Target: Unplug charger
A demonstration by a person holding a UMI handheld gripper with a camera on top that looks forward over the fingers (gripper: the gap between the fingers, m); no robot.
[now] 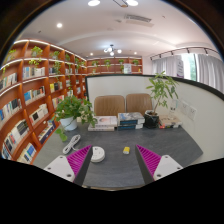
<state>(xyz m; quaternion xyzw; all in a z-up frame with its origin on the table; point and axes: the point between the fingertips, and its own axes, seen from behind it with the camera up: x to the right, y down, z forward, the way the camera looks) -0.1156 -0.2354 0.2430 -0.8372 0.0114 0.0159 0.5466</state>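
**Hovering over the desk, jaws apart**

Hovering above a dark grey desk (118, 160), the hand-held gripper (110, 161) is released: its two fingers stand well apart, each with one magenta pad (79, 161), and nothing lies pressed between them.

Just ahead of the fingers sit three small things. One white round object (97, 153), which may be the charger, though I cannot tell for sure, rests at about 11 o'clock from the gap's middle, just beside the left finger's tip. One small yellow item (126, 150) lies at about 1 o'clock, near the right finger. One pale striped object (71, 143) lies further out at 10 o'clock, beyond the left finger. No cable or socket can be made out.

Beyond these, along the desk's far edge, stand two potted plants: one bushy plant (70, 110) at 11 o'clock and one taller, leafy plant (160, 92) at 1 o'clock. Between them lies a low row of stacked books or boxes (118, 120). Behind the row are two tan chair backs (125, 103), side by side at 12 o'clock.

Wooden bookshelves (35, 90) filled with books curve round from 9 o'clock to 12 o'clock. One curtained window (190, 68) shows at 2 o'clock.
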